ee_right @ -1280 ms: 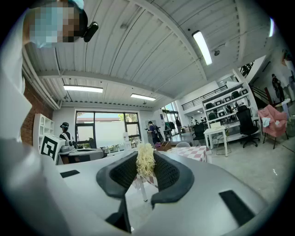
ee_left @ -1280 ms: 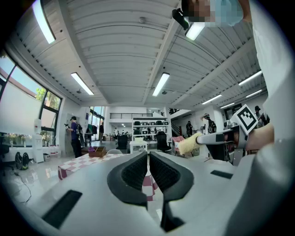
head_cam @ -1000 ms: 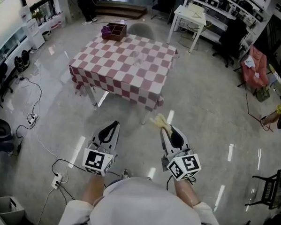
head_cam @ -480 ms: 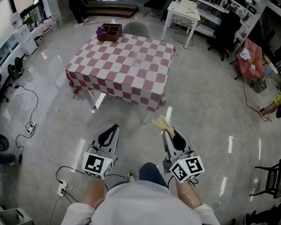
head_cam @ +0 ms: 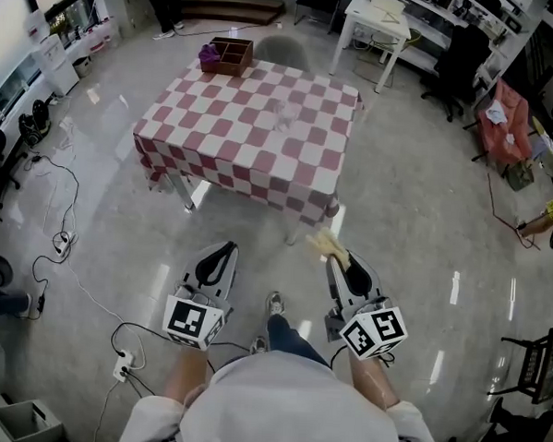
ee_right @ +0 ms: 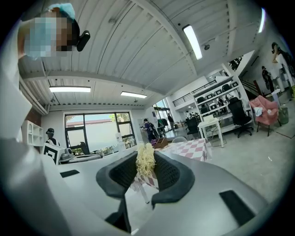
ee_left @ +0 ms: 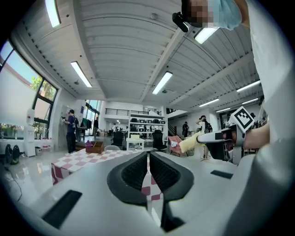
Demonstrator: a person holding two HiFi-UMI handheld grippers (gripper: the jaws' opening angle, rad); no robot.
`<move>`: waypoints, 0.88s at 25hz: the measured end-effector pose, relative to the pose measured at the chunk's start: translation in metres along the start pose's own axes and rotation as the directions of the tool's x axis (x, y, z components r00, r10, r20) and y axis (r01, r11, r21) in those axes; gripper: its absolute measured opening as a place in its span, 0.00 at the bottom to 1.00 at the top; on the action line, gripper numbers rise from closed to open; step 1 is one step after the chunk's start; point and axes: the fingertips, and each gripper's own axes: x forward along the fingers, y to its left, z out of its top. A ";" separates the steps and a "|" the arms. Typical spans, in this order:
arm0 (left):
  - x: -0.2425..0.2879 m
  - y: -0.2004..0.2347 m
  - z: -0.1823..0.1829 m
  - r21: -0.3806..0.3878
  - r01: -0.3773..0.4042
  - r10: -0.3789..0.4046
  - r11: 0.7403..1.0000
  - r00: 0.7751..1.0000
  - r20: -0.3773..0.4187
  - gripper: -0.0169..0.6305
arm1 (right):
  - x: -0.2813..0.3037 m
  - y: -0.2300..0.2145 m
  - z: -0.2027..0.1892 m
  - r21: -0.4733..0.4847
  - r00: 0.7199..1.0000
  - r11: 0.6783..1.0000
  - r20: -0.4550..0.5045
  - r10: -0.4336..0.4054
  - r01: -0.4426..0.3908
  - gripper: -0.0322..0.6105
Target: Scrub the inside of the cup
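Left gripper (head_cam: 223, 250) shut, empty. Right gripper (head_cam: 341, 259) clamped on yellow fibre scrubber (head_cam: 322, 242). Clear cup (head_cam: 284, 116) faint on checked table (head_cam: 215, 157), well ahead. Risk: toppling unbraced cup with scrubber; thin pinch shedding strands.

- A glossy grey floor (head_cam: 416, 213) spreads through the room, with streaks of ceiling light mirrored in it.
- A worktop (head_cam: 253, 131) under a red-and-white checked cloth stands in the middle, with a grey chair (head_cam: 284, 48) at its far side.
- Beyond it is a white table (head_cam: 372, 25), with black office chairs (head_cam: 459, 63) and cluttered shelving along the far right.
- Black cables (head_cam: 61, 243) trail over the floor at the left, near a white power strip (head_cam: 121, 368).
- Tall windows (ee_right: 91, 133) let in daylight.
- The white ribbed ceiling (ee_left: 120, 50) carries long strip lights (ee_left: 161, 83).
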 end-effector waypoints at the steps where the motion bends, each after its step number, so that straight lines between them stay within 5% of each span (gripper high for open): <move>1: 0.006 0.005 0.000 -0.001 -0.005 0.005 1.000 1.000 -0.002 0.09 | 0.007 -0.003 0.000 0.002 1.000 1.000 -0.004 0.005 -0.005 0.23; 22: 0.138 0.092 0.022 0.019 -0.124 0.124 0.992 0.992 -0.004 0.09 | 0.162 -0.088 0.039 -0.008 0.992 0.992 0.003 0.126 -0.126 0.23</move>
